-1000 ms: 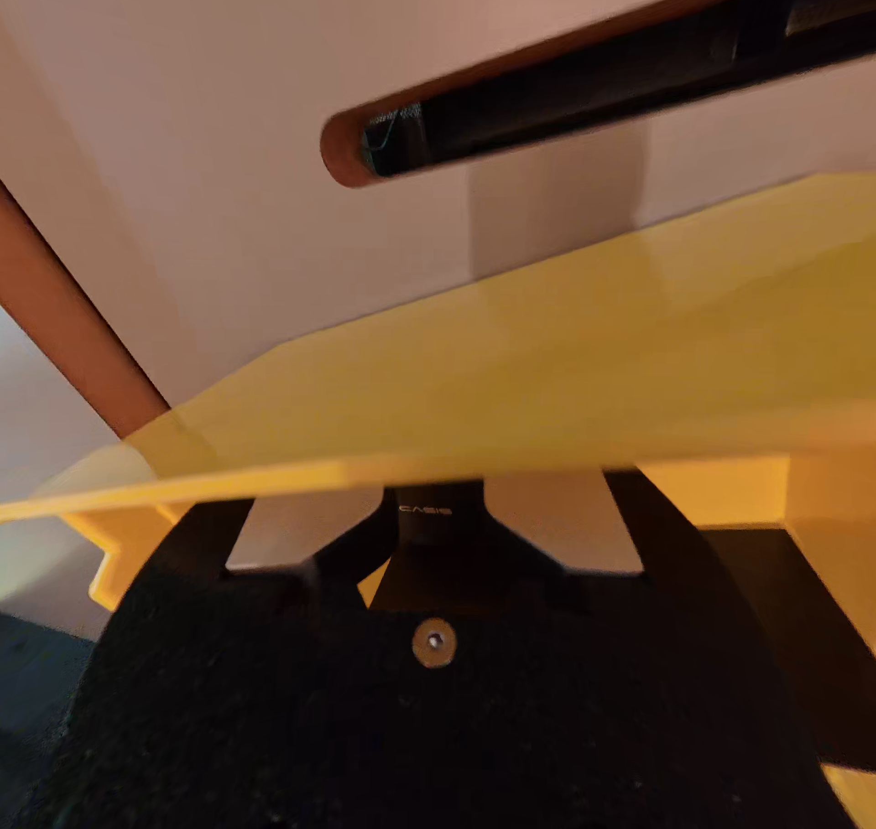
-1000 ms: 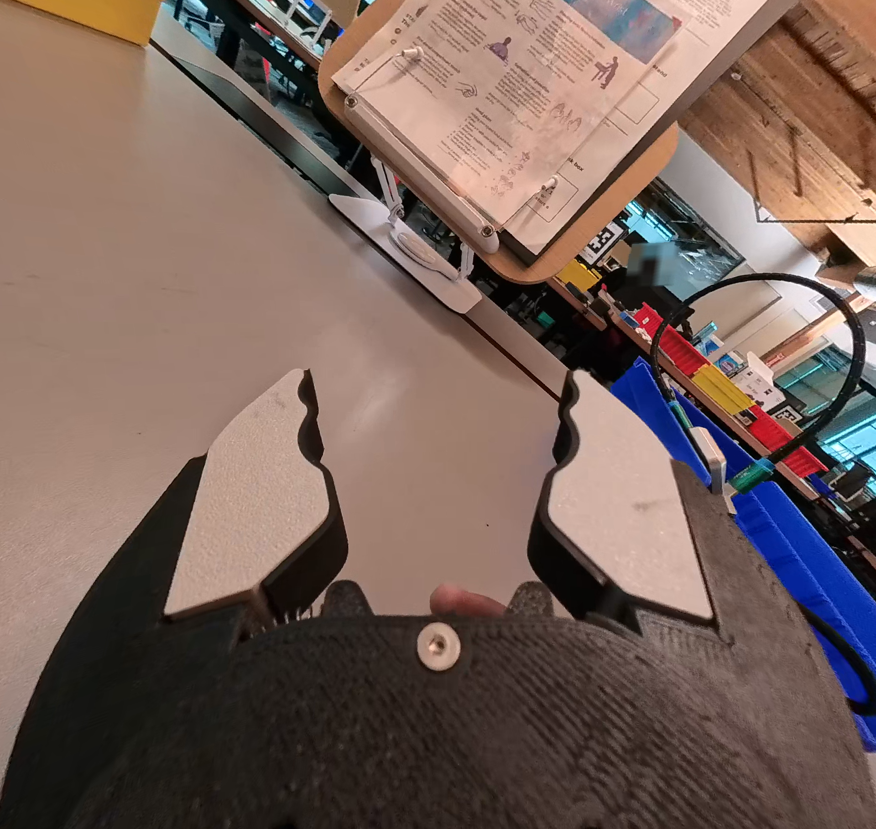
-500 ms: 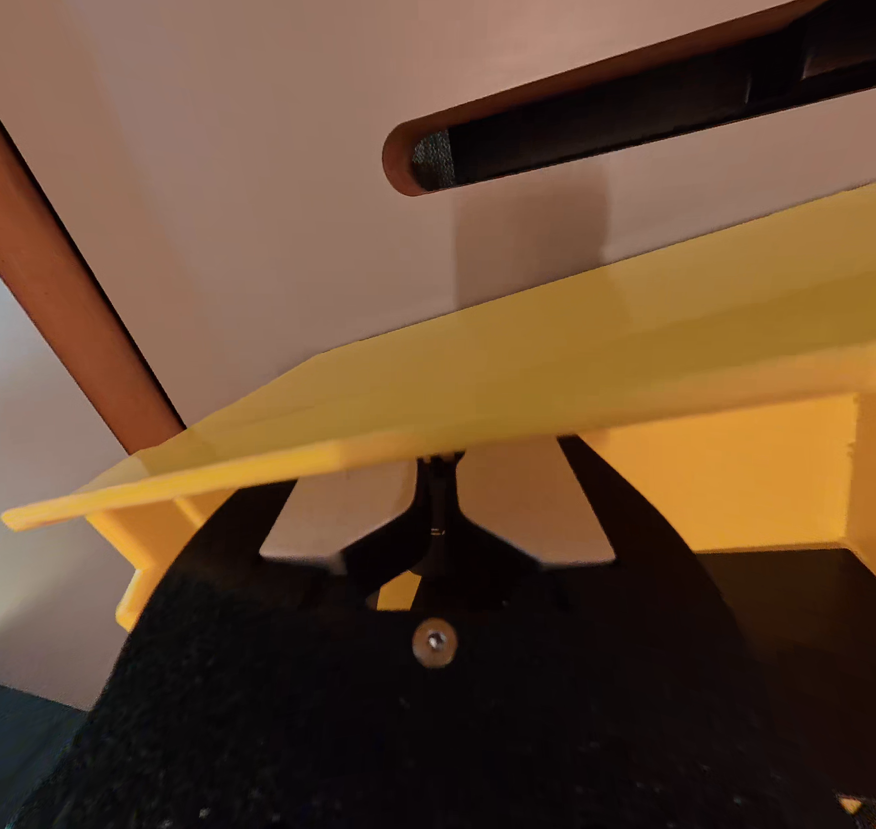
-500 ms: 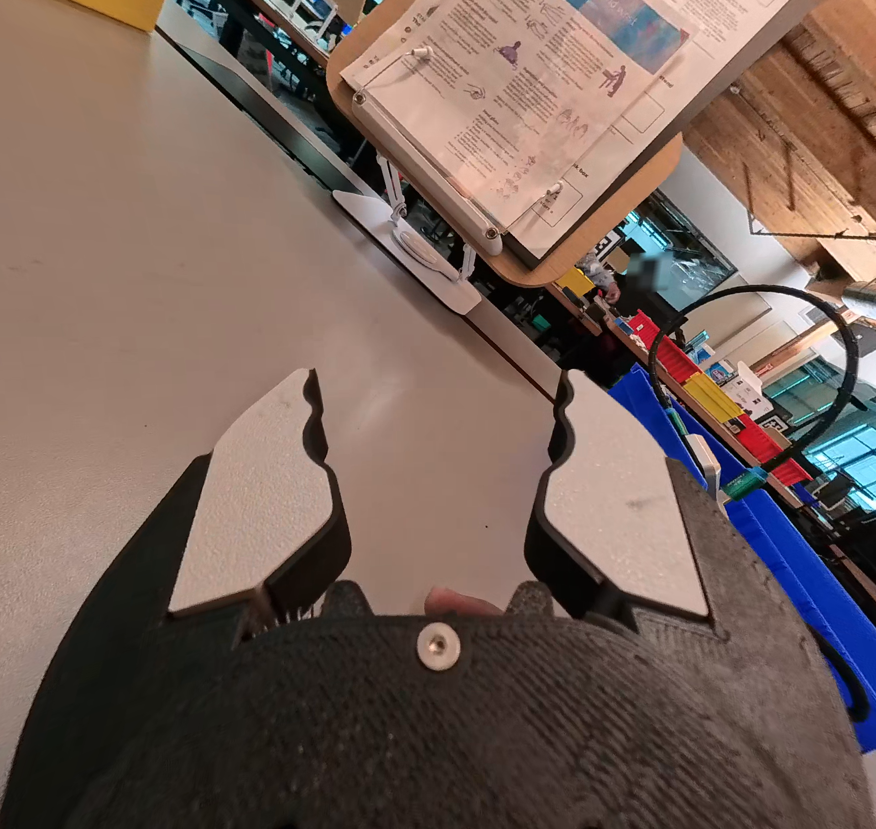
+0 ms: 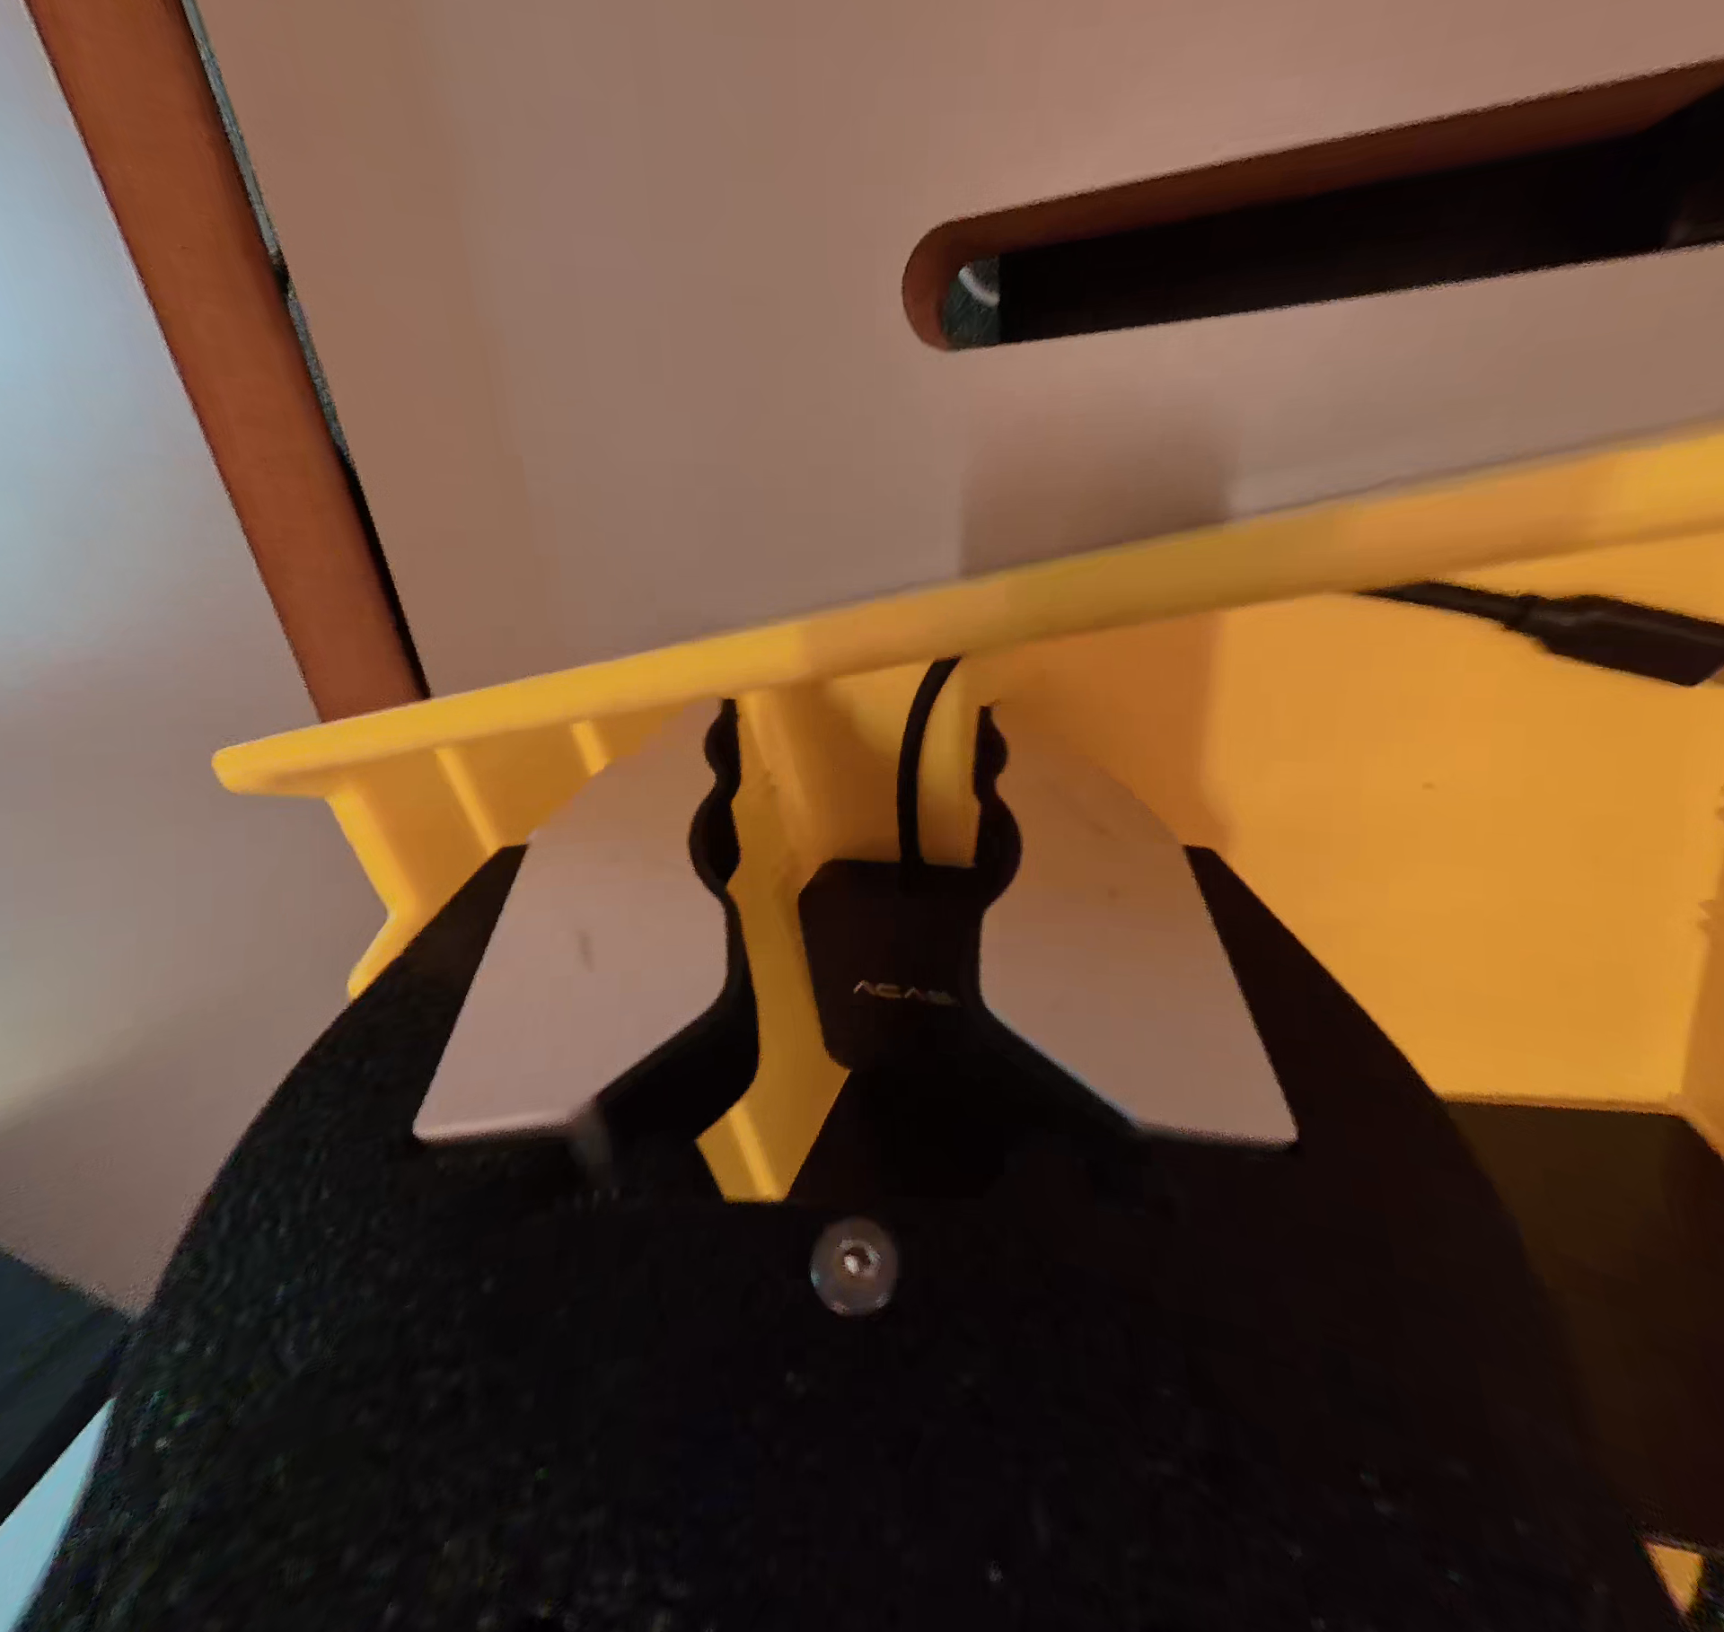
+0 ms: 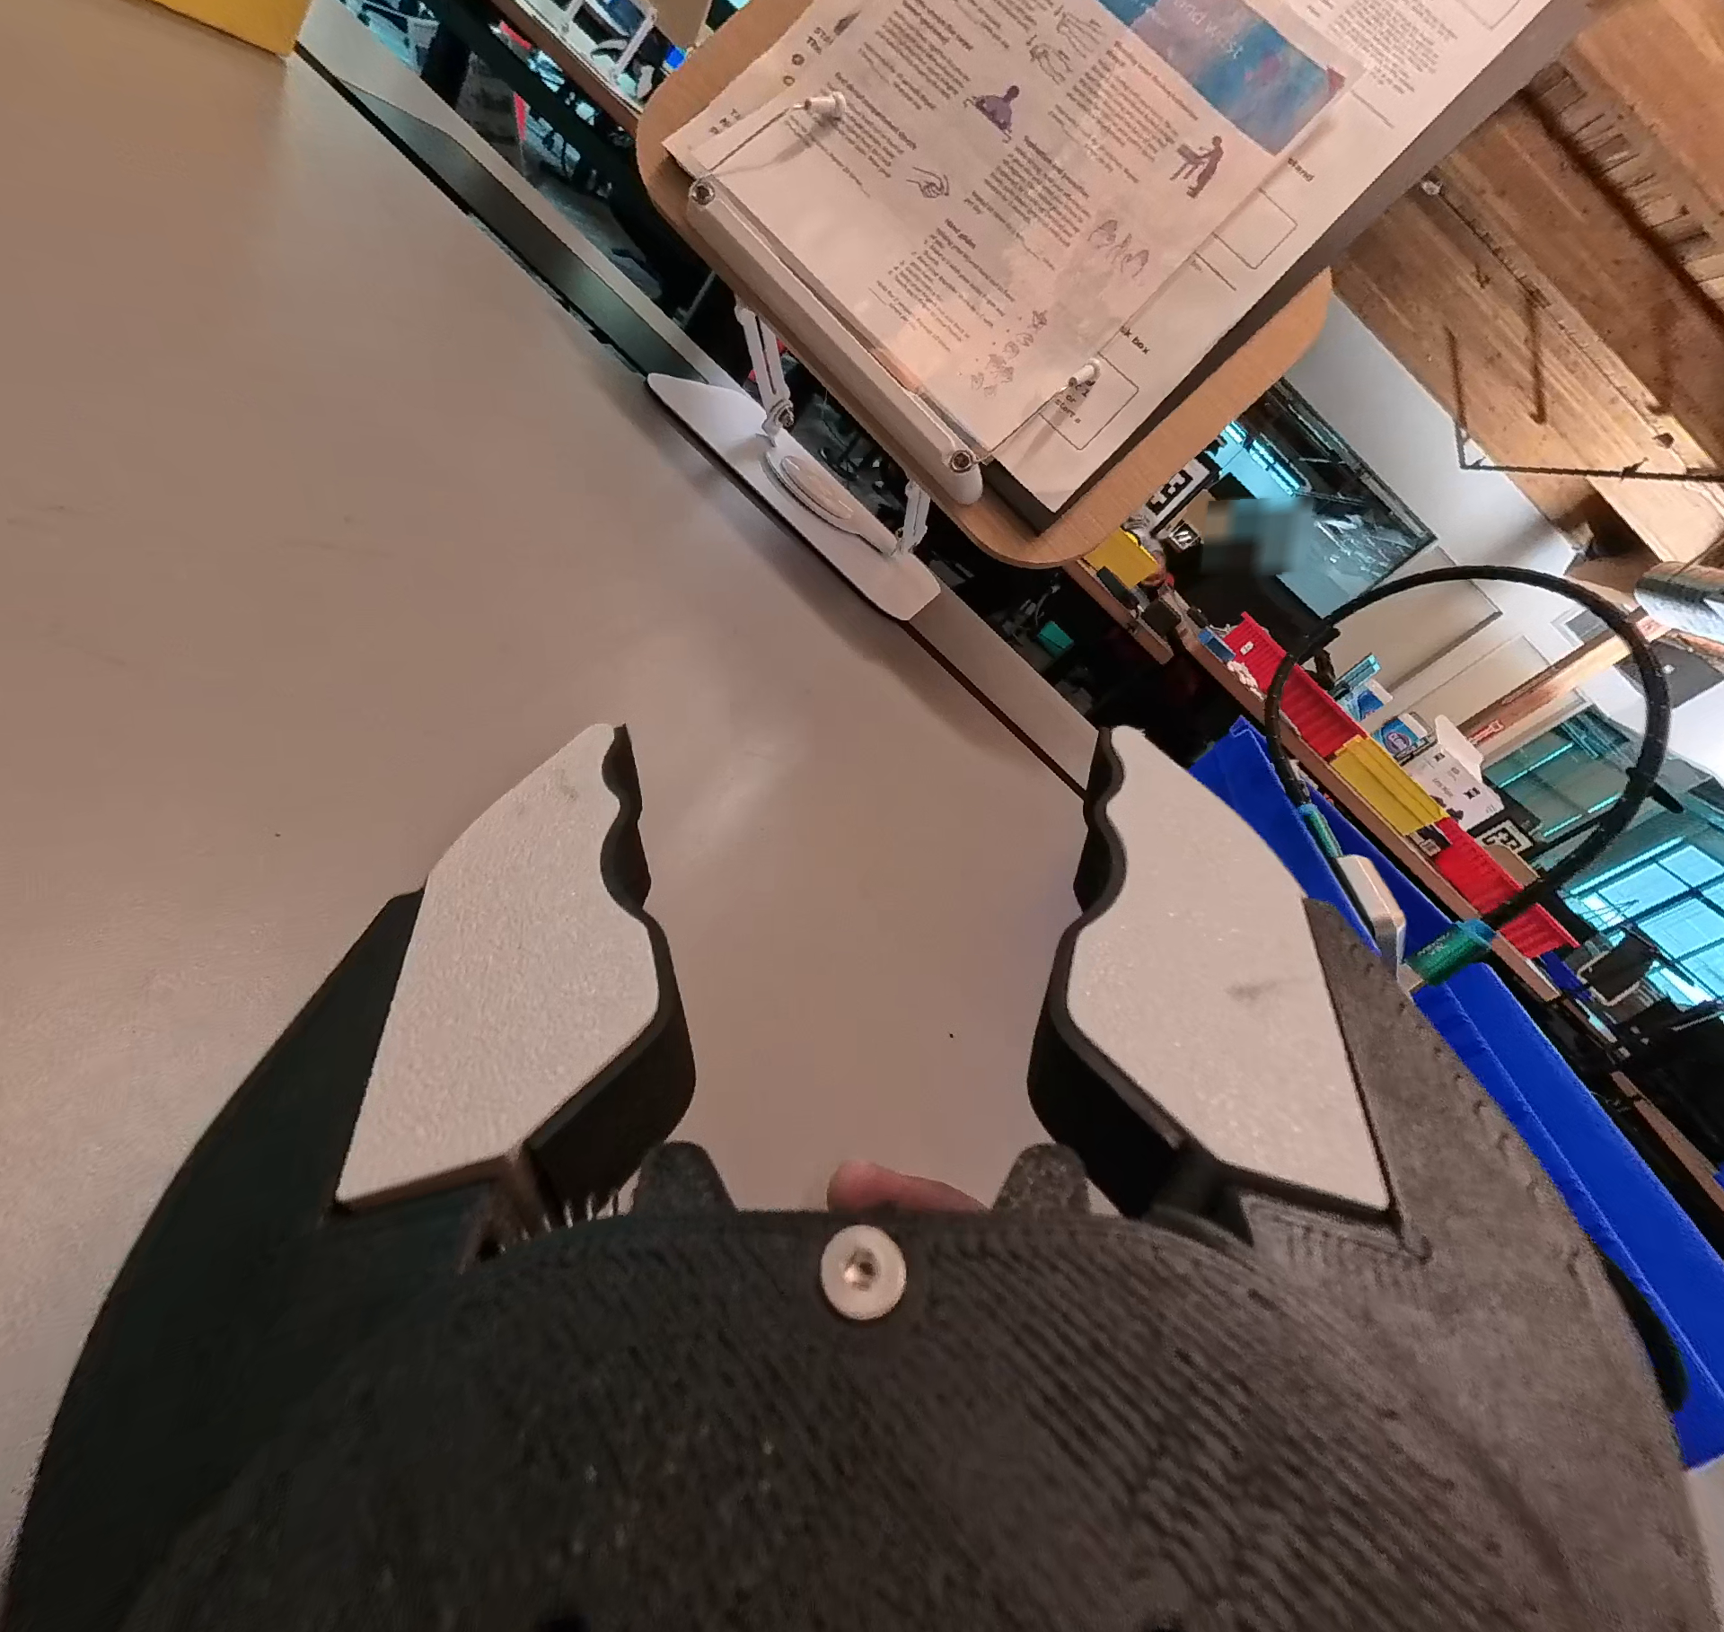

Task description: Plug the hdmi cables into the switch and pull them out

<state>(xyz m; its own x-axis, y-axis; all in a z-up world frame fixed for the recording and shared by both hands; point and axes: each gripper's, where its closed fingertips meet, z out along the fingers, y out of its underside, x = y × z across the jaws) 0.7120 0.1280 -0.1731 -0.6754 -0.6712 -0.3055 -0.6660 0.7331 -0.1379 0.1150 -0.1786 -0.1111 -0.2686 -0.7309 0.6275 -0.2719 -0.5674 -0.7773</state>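
Matte black switch (image 5: pixel 891 972), ribbed yellow bin (image 5: pixel 597 701)

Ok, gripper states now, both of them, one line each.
Left gripper: open, with the black HDMI switch and the yellow bin's wall between its fingers, not clamped.
Right gripper: open, holding nothing, over the table.
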